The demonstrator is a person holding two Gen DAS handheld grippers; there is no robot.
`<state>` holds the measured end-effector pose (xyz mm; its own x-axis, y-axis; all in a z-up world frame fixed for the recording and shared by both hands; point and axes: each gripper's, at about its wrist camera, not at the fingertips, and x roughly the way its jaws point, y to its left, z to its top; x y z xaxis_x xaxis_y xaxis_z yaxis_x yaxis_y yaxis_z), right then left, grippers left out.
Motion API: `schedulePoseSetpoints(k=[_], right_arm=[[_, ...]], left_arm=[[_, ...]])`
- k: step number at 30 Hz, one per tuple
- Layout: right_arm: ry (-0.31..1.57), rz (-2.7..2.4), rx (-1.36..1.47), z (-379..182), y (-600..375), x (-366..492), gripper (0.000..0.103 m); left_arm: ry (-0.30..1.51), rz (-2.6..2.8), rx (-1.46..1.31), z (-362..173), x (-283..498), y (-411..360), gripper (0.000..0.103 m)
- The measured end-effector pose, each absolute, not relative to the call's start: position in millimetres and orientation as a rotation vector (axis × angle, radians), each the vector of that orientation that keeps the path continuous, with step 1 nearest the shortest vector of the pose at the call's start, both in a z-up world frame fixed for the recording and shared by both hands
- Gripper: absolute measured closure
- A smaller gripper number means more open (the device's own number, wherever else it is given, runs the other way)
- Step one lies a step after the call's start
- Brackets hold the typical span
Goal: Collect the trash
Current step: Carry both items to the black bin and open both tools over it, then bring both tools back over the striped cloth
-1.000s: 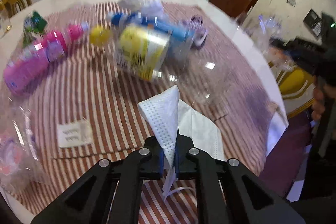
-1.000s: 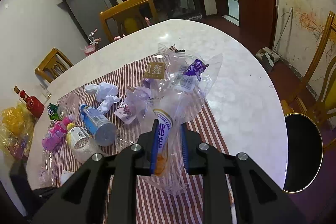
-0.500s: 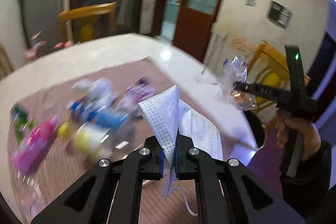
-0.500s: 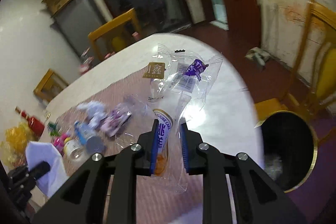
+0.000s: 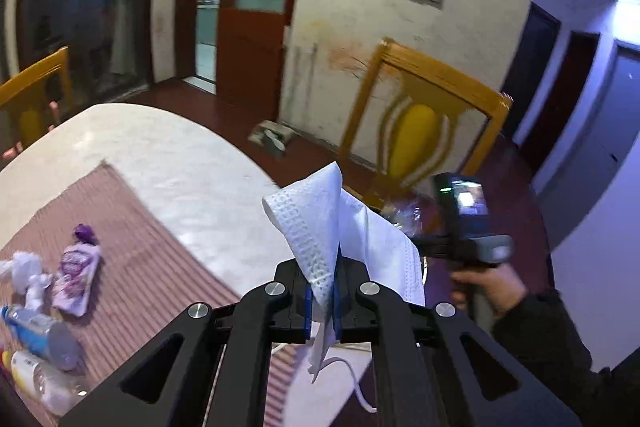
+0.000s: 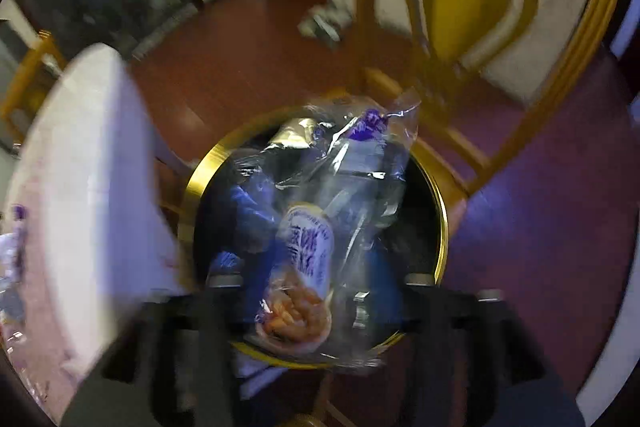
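My left gripper (image 5: 321,301) is shut on a white face mask (image 5: 320,223), held up past the table's edge. In the same view a person's hand (image 5: 492,287) holds my right gripper (image 5: 466,227) lower down on the right. The right wrist view, blurred, looks almost straight down into a black bin with a gold rim (image 6: 200,183). My right gripper (image 6: 316,291) is opening. Clear snack wrappers (image 6: 308,247) hang loose between its spread jaws over the bin's mouth, and the pads no longer press on them.
A yellow wooden chair (image 5: 416,139) stands just behind the bin, against the wall. The round white table (image 5: 160,163) bears a striped cloth (image 5: 132,267) with a purple pouch (image 5: 74,273), crumpled tissue (image 5: 26,273) and plastic bottles (image 5: 40,339).
My left gripper has swung up and right, away from the table, with the mask. The right gripper has gone from above the table down over the bin, and its jaws have parted from the wrappers.
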<state>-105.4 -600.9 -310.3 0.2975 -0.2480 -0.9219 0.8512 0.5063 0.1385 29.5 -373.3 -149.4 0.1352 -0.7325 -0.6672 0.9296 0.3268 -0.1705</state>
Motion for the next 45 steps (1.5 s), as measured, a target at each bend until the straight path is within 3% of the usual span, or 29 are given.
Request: schedulePoseSetpoints(k=[1, 2, 11, 18, 19, 21, 22, 23, 31, 37, 42, 45], right_arm=[[1.034, -0.839, 0.739, -322, -606, -106, 0.021], [1.038, -0.850, 0.752, -327, -608, -108, 0.021], [0.836, -0.979, 0.856, -300, -619, -171, 0.020], [0.662, -1.093, 0.859, -255, -622, -225, 0.020], [0.654, -1.099, 0.857, -254, -630, -229, 0.020], [0.636, -1.112, 0.851, -247, -628, -238, 0.020], [0.632, -1.115, 0.849, -244, -628, -243, 0.020], [0.625, -1.119, 0.847, -241, -627, -246, 0.020], [0.589, -1.104, 0.821, -230, -623, -237, 0.020], [0.562, -1.054, 0.787, -217, -606, -219, 0.020], [0.499, -0.957, 0.725, -188, -576, -187, 0.020], [0.425, -0.856, 0.656, -160, -541, -159, 0.020]], left_arm=[[0.747, -1.242, 0.330, -150, 26, -379, 0.097], [0.744, -1.253, 0.347, -151, 21, -387, 0.097], [0.778, -1.333, 0.423, -182, 1, -463, 0.097], [0.892, -1.317, 0.488, -254, -7, -555, 0.097], [0.899, -1.302, 0.505, -263, -8, -561, 0.093], [0.911, -1.269, 0.514, -278, -12, -570, 0.073], [0.922, -1.262, 0.503, -281, -12, -570, 0.048], [0.926, -1.258, 0.470, -282, -13, -567, 0.040], [0.860, -1.268, 0.418, -253, -12, -550, 0.040], [0.673, -1.241, 0.333, -193, -1, -473, 0.022], [0.521, -1.103, 0.286, -151, 22, -384, 0.020], [0.456, -0.955, 0.202, -122, 39, -312, 0.010]])
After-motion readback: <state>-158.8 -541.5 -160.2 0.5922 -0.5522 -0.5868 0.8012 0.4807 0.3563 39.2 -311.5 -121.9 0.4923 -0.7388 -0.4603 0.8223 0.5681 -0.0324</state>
